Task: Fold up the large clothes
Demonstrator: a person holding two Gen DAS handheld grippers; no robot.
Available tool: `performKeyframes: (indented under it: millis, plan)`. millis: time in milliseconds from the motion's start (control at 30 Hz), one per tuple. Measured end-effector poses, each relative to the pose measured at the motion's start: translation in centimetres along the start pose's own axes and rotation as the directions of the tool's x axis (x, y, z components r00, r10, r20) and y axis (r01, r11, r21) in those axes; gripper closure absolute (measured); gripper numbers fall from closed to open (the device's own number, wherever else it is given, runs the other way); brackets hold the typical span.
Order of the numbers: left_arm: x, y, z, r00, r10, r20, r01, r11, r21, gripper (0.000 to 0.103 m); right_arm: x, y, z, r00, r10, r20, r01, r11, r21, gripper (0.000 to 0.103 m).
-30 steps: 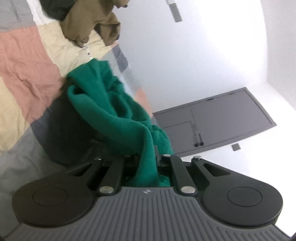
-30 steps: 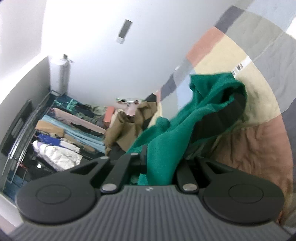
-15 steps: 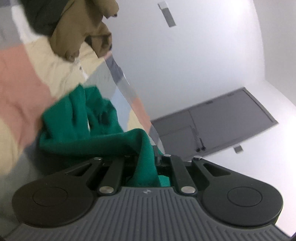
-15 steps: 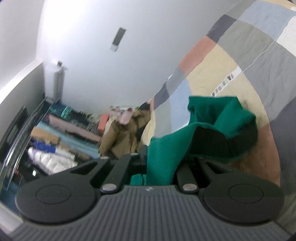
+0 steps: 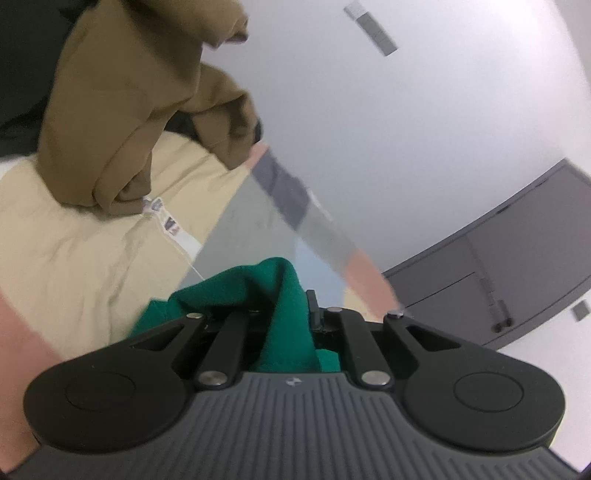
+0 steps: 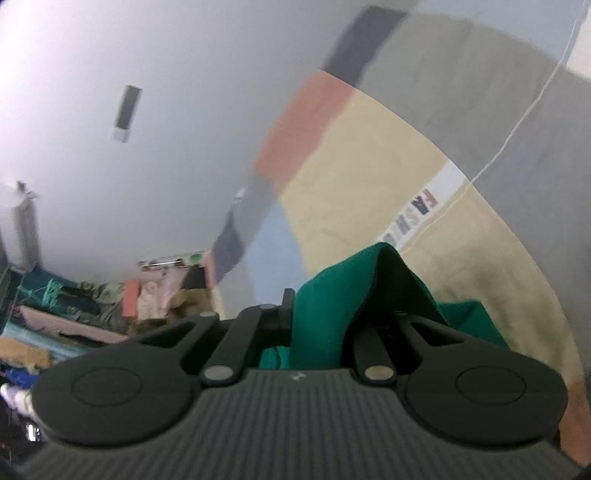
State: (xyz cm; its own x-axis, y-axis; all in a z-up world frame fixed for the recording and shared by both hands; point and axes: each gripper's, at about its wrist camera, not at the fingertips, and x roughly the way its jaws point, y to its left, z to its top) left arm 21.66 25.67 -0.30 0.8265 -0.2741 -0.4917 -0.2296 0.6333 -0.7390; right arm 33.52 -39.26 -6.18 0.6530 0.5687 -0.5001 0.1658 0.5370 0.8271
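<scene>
Soft, even light over a plain white floor (image 5: 369,122) with a small grey-and-white rectangular marker (image 5: 371,31) on it. Wide bed spread in a patchwork quilt of cream, salmon, grey and pale-blue cloth blocks (image 6: 376,177); beyond its edge, a flat dark grey cabinet front with panel seams (image 5: 509,266). Elsewhere, a cluttered heap of mixed coloured textiles (image 6: 74,314) beside a blurred white cylindrical appliance (image 6: 24,225).
</scene>
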Motion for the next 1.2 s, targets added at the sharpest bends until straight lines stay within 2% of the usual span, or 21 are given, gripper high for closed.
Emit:
performKeyframes:
  millis: [233,433,500,567,600,633,667,700,767,800,833,1000,1100,1200]
  plan:
    - [6.9,4.6,-0.3,0.996,0.052,-0.068,-0.051,0.999,0.013,0.092,5.1,-3.4,0.5,1.0,0.006,-0.023,-0.005,1.0,0.012,0.092]
    - [7.8,5.2,-0.8,0.997,0.042,-0.07,-0.04,0.999,0.036,0.089,6.6,-4.3,0.4,1.0,0.0,-0.031,0.0,1.0,0.025,0.092]
    - [6.9,4.3,-1.1,0.997,0.041,-0.062,-0.036,0.996,0.087,0.087,6.0,-3.7,0.1,1.0,0.002,-0.02,-0.002,1.0,0.002,0.091]
    - [6.0,3.7,-1.4,0.996,0.049,-0.078,-0.04,0.993,0.113,0.071,5.2,-3.0,-0.3,1.0,0.007,-0.006,-0.007,1.0,-0.019,0.089]
    - [5.4,3.4,-1.6,0.995,0.047,-0.093,-0.036,0.992,0.118,0.047,4.8,-2.6,-0.4,1.0,0.007,0.0,-0.007,0.999,-0.031,0.087]
    - [4.8,3.1,-1.8,0.994,0.04,-0.102,-0.028,0.992,0.124,0.035,4.4,-2.3,-0.6,1.0,0.008,0.006,-0.008,0.999,-0.043,0.084]
    - [3.8,2.7,-2.1,0.995,0.033,-0.095,-0.02,0.99,0.141,0.034,3.9,-1.9,-0.9,1.0,0.01,0.014,-0.009,0.998,-0.057,0.079]
    - [2.7,2.1,-2.5,0.996,0.032,-0.08,-0.019,0.986,0.168,0.034,3.1,-1.4,-1.3,1.0,0.02,0.022,-0.019,0.997,-0.073,0.065]
    - [0.5,0.9,-3.3,0.998,0.043,-0.051,-0.031,0.974,0.223,0.034,1.7,-0.5,-2.0,0.999,0.018,0.047,-0.012,0.994,-0.113,0.056]
    - [-0.6,0.3,-3.8,0.998,0.053,-0.034,-0.042,0.967,0.25,0.034,0.8,0.1,-2.5,0.998,0.01,0.059,-0.002,0.99,-0.142,0.041]
    - [-2.0,-0.4,-4.5,0.998,0.063,-0.006,-0.059,0.957,0.284,0.033,-0.2,0.7,-3.0,0.997,0.012,0.076,0.001,0.986,-0.169,0.035]
    - [-8.1,-2.4,-7.8,0.994,0.031,0.107,-0.067,0.932,0.357,0.029,-5.2,3.0,-6.0,0.987,0.042,0.157,0.008,0.952,-0.305,0.035]
    - [-10.5,-3.4,-9.9,0.992,-0.017,0.125,-0.033,0.923,0.382,0.029,-7.5,4.4,-8.4,0.981,0.047,0.188,0.034,0.912,-0.409,0.034]
    - [-11.4,-3.9,-12.0,0.992,-0.034,0.119,-0.016,0.919,0.394,0.029,-9.3,5.5,-10.9,0.974,0.08,0.211,0.037,0.865,-0.5,0.034]
